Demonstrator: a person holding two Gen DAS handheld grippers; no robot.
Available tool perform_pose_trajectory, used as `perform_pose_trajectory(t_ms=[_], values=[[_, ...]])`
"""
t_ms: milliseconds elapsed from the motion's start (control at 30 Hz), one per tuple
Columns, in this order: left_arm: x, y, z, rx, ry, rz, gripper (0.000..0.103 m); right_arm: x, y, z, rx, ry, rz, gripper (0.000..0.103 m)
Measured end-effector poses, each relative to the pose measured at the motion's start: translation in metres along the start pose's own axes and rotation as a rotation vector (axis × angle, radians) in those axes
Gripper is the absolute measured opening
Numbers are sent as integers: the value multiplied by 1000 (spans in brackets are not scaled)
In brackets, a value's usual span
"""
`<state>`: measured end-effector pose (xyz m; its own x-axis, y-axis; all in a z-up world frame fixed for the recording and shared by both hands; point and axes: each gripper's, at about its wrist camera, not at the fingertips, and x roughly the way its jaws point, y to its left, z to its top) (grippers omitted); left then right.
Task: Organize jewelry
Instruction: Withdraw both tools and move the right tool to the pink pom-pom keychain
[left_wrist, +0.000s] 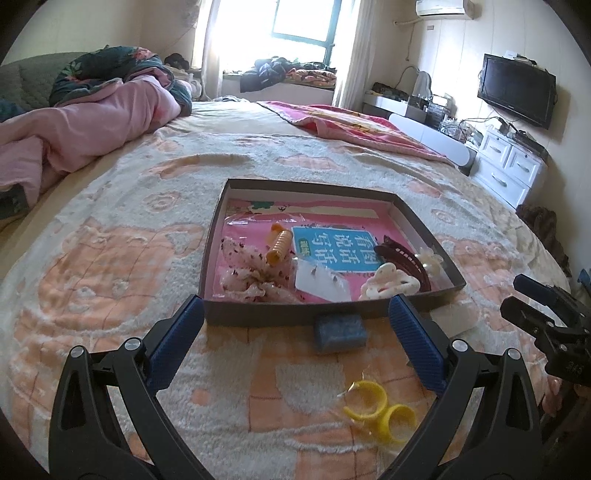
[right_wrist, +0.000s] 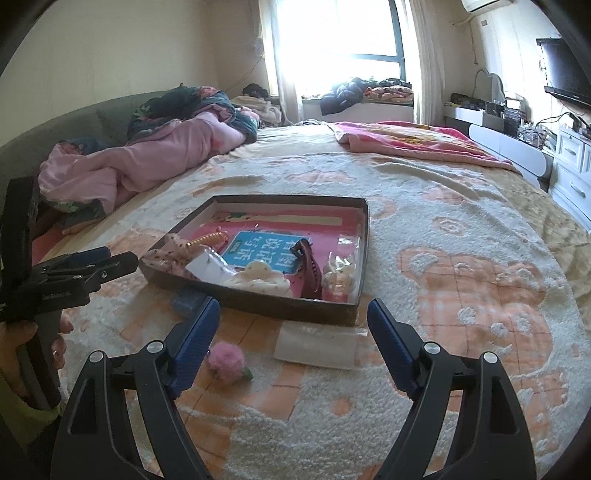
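Note:
A shallow dark box (left_wrist: 306, 315) (right_wrist: 258, 295) lies on the bed. It holds an orange hair clip (left_wrist: 277, 246), a dark red claw clip (left_wrist: 404, 260) (right_wrist: 308, 267), a cream dotted clip (left_wrist: 388, 284) (right_wrist: 260, 278), a floral scrunchie (left_wrist: 251, 273) and a white earring card (left_wrist: 323, 282). My left gripper (left_wrist: 295, 310) hangs open before the box's near wall. Between its fingers lie a blue sponge block (left_wrist: 340, 334) and a clear bag of yellow hoop earrings (left_wrist: 380, 410). My right gripper (right_wrist: 293, 310) is open too, above a pink pompom (right_wrist: 226, 360) and a clear packet (right_wrist: 316, 345).
A pale blanket with orange bears (right_wrist: 461, 295) covers the bed. A pink quilt (left_wrist: 74, 140) is heaped at the left, a pink towel (left_wrist: 362, 129) farther back. White drawers (left_wrist: 506, 170) and a wall television (left_wrist: 517, 90) stand to the right.

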<state>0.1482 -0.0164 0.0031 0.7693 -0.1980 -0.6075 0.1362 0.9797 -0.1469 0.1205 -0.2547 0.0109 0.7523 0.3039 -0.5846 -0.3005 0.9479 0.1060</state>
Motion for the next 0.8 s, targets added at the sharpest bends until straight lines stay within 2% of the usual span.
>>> perform_pose_trajectory(t_ms=[600, 800], values=[[-10, -3, -33, 49, 45, -19, 91, 4, 19, -14, -48, 63, 81, 79], [-8, -9, -46, 81, 83, -46, 91, 12, 20, -19, -61, 106, 118, 73]])
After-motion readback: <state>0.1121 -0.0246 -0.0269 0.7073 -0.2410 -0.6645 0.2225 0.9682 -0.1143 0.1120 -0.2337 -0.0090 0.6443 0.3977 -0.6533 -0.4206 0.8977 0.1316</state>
